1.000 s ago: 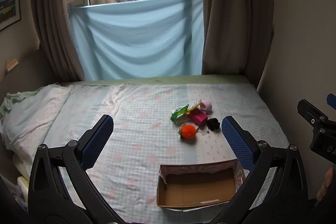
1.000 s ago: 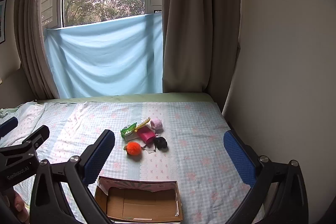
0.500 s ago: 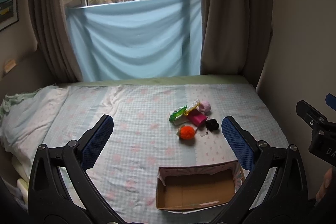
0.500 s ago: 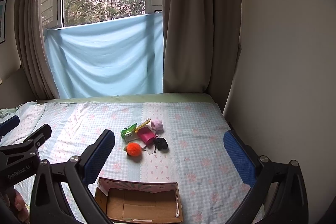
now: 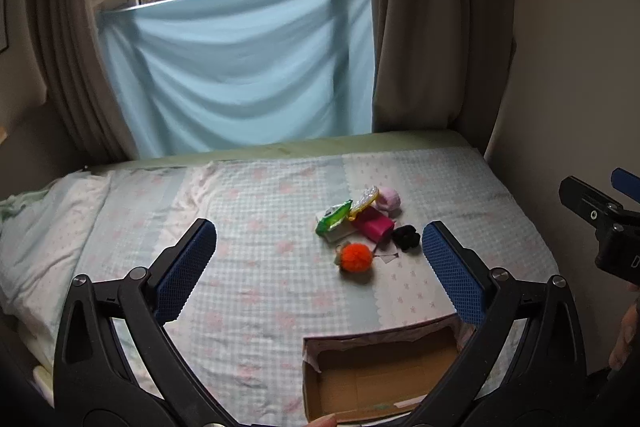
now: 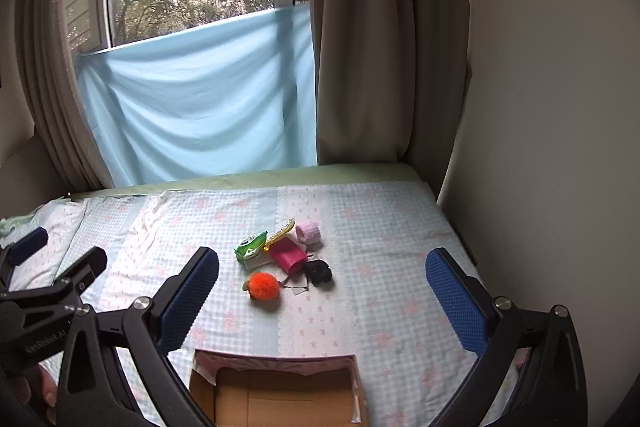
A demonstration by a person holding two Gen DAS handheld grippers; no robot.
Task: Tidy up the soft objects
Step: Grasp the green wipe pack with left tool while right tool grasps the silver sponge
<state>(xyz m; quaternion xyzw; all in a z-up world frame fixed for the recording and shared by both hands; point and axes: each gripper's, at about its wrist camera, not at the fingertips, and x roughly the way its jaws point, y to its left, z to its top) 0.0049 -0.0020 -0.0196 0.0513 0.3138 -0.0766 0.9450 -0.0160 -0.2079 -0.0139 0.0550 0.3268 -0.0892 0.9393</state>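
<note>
A small pile of soft things lies on the bed: an orange pom-pom (image 5: 355,257) (image 6: 263,286), a green packet (image 5: 333,218) (image 6: 250,246), a magenta pouch (image 5: 374,224) (image 6: 289,255), a pale pink roll (image 5: 389,199) (image 6: 309,231), a black scrunchie (image 5: 406,236) (image 6: 318,271) and a yellow patterned piece (image 5: 363,197). An open cardboard box (image 5: 380,375) (image 6: 280,393) sits on the near edge. My left gripper (image 5: 320,263) and right gripper (image 6: 322,291) are both open and empty, held above the bed short of the pile.
The bed (image 5: 256,267) has a checked blue and pink cover. A wall (image 6: 540,107) runs along its right side. Curtains (image 5: 420,19) and a light blue cloth (image 5: 240,67) hang over the window behind. A rumpled white quilt (image 5: 44,227) lies at the left.
Both grippers have drifted slightly; the left view has shifted a little so the pile and box sit further left. Nothing was taken hold of.
</note>
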